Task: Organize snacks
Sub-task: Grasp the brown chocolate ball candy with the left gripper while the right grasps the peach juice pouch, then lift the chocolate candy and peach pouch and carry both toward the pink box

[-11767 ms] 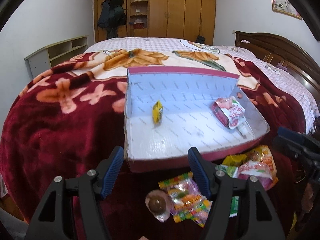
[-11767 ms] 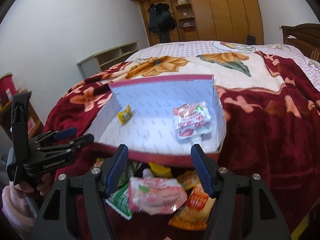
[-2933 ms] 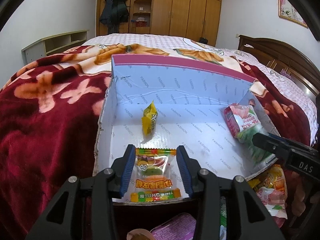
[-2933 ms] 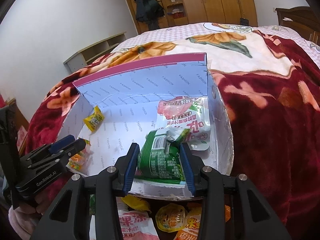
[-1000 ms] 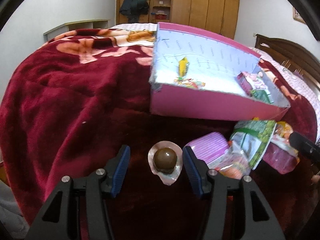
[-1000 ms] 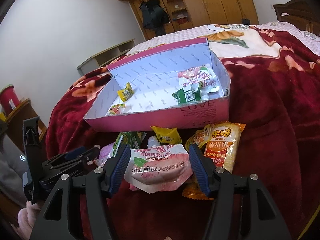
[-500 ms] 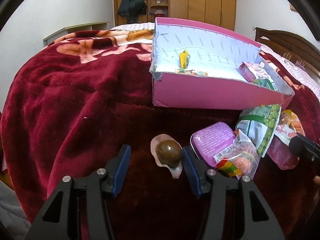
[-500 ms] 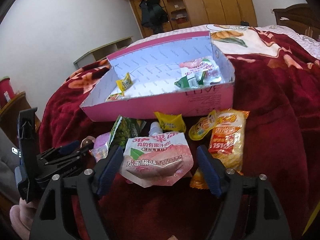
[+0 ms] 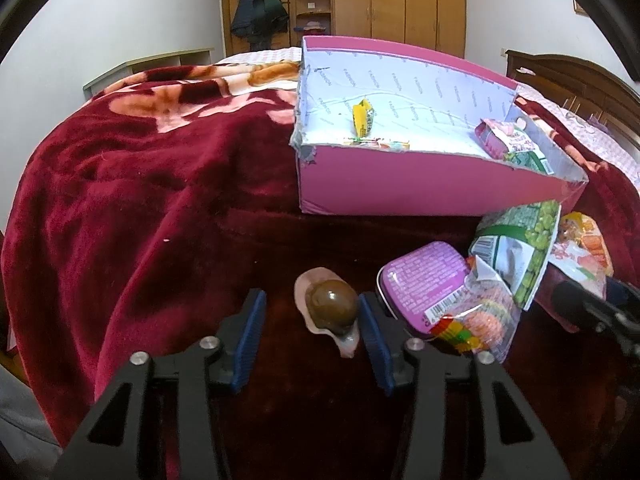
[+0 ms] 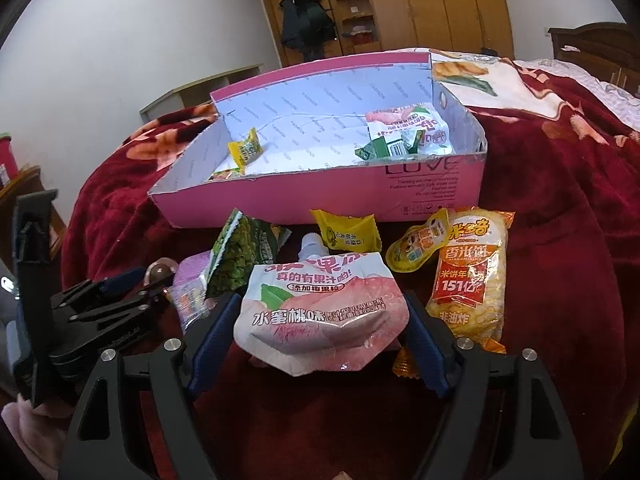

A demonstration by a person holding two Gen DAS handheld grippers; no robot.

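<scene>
The brown egg (image 9: 331, 303) in its clear wrapper lies on the red blanket (image 9: 132, 200), near the front edge of the bed, between the wide jaws of the left gripper (image 9: 312, 334); the right pad is just beside it, the left pad stands apart. To its right lie a purple tin (image 9: 420, 284) and a green pea bag (image 9: 520, 252). Further right, the peach jelly pouch (image 10: 320, 312) lies flat between the wide jaws of the right gripper (image 10: 318, 338), with a rice cracker bag (image 10: 468, 276) beside it on the right and a small yellow packet (image 10: 346, 234) behind it.

The step in hand looks like two pickups at once. Next, each gripper probably needs to close on its item, lift it clear and carry it to the pink box (image 9: 420, 188), which stands just beyond the loose pile and already holds a few snacks. The egg is round and may roll off the pads; the pouch is soft and may sag.

Beyond the bed are wooden wardrobes (image 10: 420, 4) and a low grey shelf (image 9: 152, 70) by a white wall
</scene>
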